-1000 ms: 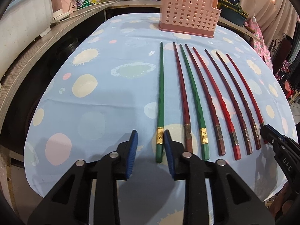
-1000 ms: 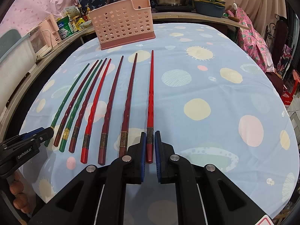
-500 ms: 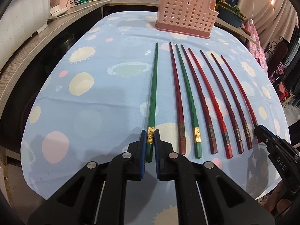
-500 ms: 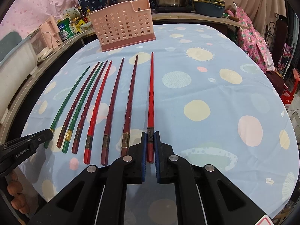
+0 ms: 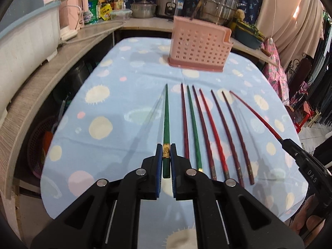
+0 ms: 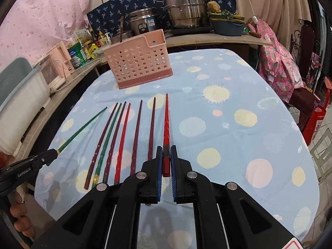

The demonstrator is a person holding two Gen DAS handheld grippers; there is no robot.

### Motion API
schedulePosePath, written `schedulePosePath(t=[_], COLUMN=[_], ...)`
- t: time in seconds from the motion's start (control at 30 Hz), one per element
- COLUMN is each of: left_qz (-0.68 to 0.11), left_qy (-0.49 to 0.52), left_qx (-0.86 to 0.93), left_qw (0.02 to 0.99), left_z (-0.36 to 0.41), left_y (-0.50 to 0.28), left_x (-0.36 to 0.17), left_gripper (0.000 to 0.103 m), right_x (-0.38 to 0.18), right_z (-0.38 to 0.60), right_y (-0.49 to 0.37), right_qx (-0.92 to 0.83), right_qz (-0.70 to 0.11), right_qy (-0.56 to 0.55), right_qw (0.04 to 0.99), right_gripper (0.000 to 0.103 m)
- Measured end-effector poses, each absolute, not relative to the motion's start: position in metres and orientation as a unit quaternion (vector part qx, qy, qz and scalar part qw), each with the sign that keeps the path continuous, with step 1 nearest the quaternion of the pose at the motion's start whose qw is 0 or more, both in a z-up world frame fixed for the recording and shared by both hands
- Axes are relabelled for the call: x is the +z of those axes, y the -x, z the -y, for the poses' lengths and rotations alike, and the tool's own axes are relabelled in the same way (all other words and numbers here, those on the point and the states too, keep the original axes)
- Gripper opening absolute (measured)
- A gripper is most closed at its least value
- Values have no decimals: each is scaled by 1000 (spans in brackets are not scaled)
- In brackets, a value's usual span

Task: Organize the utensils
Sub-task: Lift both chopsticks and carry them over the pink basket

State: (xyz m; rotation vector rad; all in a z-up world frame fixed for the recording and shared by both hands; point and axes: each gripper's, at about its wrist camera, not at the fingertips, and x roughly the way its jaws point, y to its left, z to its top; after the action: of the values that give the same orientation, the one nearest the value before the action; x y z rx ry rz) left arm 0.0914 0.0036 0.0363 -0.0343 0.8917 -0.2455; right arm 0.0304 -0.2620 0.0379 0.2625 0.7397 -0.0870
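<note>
My left gripper (image 5: pixel 165 157) is clamped on a green chopstick (image 5: pixel 166 122), my right gripper (image 6: pixel 166 157) on a red chopstick (image 6: pixel 166 124), both raised off the tabletop (image 6: pixel 238 145). Six chopsticks lie between them: one green, five red or maroon. Right of my red one the cloth is bare to the edge. The pink basket (image 6: pixel 137 62) stands at the far end; I cannot see inside.

- Green chopstick (image 5: pixel 166 122): gold band near its butt, clamped in the left tool (image 5: pixel 165 152), lifted off the counter, tip forward.
- Bright red chopstick (image 6: pixel 166 124): dark band, clamped in the right tool (image 6: pixel 166 153), raised too.
- Six chopsticks (image 5: pixel 215 132) lie flat in a fanned row between them: one green, five red and maroon.
- Pink perforated holder (image 5: pixel 199 45) stands upright beyond the tips.
</note>
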Motion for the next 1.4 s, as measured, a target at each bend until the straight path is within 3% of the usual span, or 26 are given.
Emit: schedulePosePath(t=[0.43,1.03,1.4], left_qz=[-366,-326,-268], left_qy=[24,44,78], left_qx=[-106,-119,-135], left_qw=[924,937,951], left_z=[-1,16,20], left_y=[-133,-216,-253], left_x=[103,171,250], left_gripper=[7,7,7], right_x=[118,155,226], right_z=[288,313,326], right_y=[-68,-139,-177], right_qx=[-50,-37,-18], right_qz=[-258,-232,-161], right_qy=[-131,-158,-181], right_qw=[956,959,970], right_gripper=[7,7,7])
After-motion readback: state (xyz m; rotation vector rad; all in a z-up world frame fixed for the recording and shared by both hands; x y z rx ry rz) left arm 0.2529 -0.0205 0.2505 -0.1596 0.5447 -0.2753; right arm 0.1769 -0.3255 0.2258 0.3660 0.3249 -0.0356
